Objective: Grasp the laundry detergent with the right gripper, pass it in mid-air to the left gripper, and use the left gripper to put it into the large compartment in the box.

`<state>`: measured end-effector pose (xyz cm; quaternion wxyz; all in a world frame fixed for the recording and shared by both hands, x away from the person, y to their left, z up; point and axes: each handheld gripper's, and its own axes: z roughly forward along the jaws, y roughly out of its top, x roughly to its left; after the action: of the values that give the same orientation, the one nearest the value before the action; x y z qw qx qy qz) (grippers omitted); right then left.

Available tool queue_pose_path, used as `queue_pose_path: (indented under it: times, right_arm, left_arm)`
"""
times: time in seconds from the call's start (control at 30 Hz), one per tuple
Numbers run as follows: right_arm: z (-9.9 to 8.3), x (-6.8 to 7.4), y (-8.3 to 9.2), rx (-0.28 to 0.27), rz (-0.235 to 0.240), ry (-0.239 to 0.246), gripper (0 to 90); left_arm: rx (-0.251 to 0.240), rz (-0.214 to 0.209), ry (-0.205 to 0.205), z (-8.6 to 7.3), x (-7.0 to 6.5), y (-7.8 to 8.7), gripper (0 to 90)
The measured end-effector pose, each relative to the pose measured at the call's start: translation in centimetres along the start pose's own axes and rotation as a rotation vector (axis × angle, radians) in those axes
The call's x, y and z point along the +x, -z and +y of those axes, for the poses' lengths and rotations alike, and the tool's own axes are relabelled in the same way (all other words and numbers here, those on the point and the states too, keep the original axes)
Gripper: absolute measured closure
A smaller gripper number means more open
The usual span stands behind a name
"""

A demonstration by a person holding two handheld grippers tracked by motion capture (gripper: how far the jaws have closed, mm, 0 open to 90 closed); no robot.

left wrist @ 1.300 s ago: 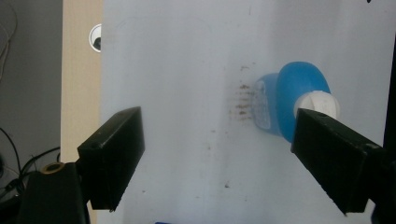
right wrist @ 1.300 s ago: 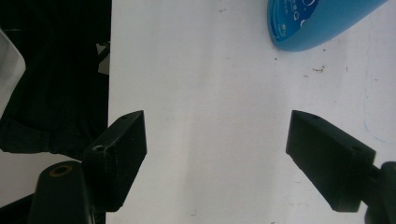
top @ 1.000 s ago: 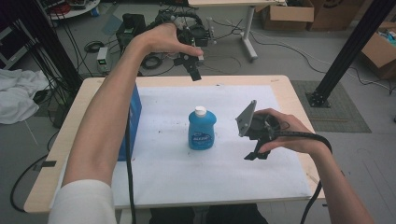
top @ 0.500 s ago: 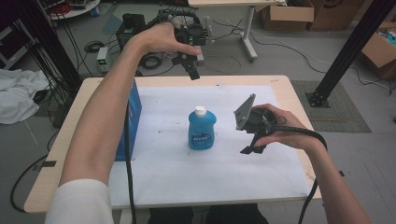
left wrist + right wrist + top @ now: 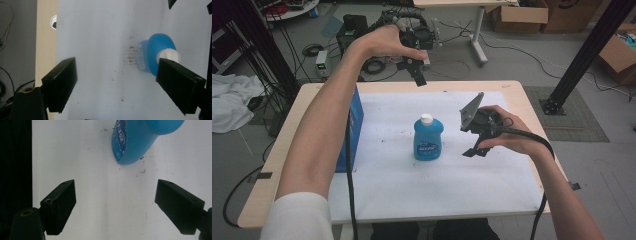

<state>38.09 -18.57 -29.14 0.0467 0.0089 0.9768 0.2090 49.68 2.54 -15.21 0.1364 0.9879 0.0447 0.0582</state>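
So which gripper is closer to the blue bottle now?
Right. The right gripper is beside the bottle, low over the white mat, open and apart from it. The left gripper is raised high beyond the bottle, over the far table edge, also open.

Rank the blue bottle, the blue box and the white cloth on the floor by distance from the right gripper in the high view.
1. Blue bottle, just left of the right gripper.
2. Blue box, at the table's left side.
3. White cloth, on the floor, far left.
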Motion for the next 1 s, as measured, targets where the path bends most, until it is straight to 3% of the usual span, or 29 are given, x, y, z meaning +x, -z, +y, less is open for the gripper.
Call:
queue_pose_path:
  times: [0.43, 1.0]
  right_arm:
    - [-0.6, -2.1, -1.6, -0.18, 0.02, -0.096, 18.1]
    - [-0.1, -4.5, -4.4, -0.266, 0.091, -0.144, 19.1]
  left_arm:
    - [-0.011, 0.004, 0.002, -0.4, 0.0, 0.1, 18.1]
    - [-0.014, 0.005, -0.001, -1.0, -0.2, 0.1, 18.2]
